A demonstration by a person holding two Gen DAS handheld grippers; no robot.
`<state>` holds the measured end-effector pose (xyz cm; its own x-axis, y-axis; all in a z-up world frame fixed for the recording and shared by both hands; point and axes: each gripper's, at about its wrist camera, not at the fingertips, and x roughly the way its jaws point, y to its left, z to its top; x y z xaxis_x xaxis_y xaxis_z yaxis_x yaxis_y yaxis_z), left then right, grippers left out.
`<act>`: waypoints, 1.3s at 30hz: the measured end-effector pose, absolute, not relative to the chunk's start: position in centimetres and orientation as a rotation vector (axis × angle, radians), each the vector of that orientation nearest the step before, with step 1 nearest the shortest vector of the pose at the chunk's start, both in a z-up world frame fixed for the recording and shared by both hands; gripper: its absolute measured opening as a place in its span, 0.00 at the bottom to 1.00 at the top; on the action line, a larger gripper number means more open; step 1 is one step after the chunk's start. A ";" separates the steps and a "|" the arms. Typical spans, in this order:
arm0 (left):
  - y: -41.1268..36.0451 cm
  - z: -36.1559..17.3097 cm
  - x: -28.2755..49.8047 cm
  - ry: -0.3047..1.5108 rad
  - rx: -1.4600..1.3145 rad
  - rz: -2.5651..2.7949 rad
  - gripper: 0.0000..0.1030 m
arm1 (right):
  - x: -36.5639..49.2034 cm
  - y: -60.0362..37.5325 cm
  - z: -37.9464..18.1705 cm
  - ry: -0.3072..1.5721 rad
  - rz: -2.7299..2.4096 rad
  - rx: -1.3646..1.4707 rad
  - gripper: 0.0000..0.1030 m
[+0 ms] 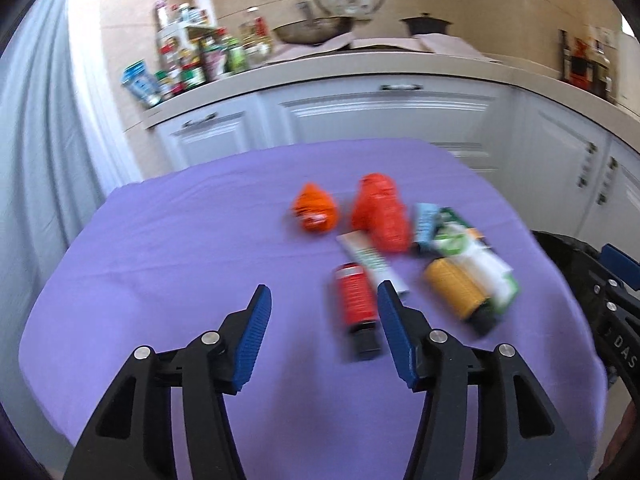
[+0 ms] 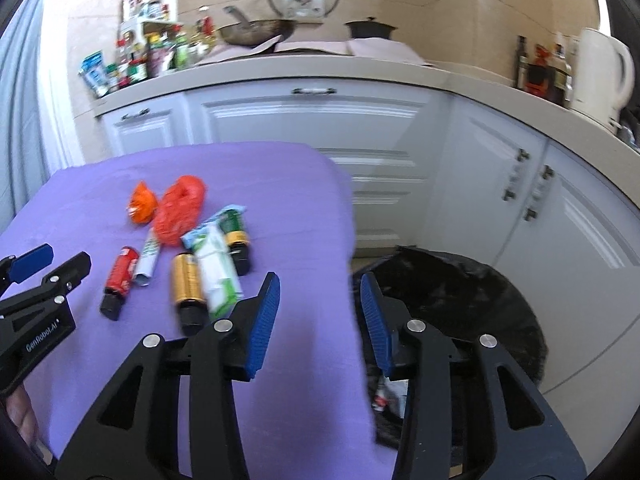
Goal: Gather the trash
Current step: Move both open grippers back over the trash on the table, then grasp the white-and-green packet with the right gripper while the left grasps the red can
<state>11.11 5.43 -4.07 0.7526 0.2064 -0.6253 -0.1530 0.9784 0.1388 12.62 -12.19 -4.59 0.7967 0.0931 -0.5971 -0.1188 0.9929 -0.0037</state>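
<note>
Trash lies on a purple tablecloth (image 1: 180, 248): a red bottle (image 1: 354, 300), a yellow bottle (image 1: 454, 288), a white tube (image 1: 370, 258), a green-white carton (image 1: 480, 256), a crumpled red bag (image 1: 380, 212) and an orange wrapper (image 1: 316, 210). My left gripper (image 1: 324, 298) is open and empty, hovering just before the red bottle, which also shows in the right wrist view (image 2: 120, 276). My right gripper (image 2: 318, 286) is open and empty above the table's right edge, beside a black-lined trash bin (image 2: 460, 300). The left gripper shows in the right wrist view (image 2: 44, 264).
White kitchen cabinets (image 2: 320, 120) stand behind the table, their counter crowded with jars, a wok (image 2: 256, 32) and a white kettle (image 2: 604, 76). A pale curtain (image 1: 32, 140) hangs at the left. Some trash lies inside the bin.
</note>
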 end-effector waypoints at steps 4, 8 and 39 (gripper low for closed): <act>8.4 -4.6 10.9 0.708 0.055 0.261 0.55 | 13.2 -10.1 -4.9 0.662 0.152 -0.064 0.40; 10.8 -4.9 10.7 0.722 0.030 0.303 0.55 | 13.9 -8.6 -5.3 0.691 0.183 -0.079 0.40; 12.1 -6.0 10.5 0.773 -0.037 0.287 0.60 | 14.2 -5.9 -5.8 0.717 0.224 -0.147 0.25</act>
<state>10.48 12.14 -6.01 0.6789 0.2418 -0.6932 -0.2689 0.9605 0.0717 14.22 -5.92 -5.83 0.7311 0.1523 -0.6650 -0.2527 0.9659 -0.0567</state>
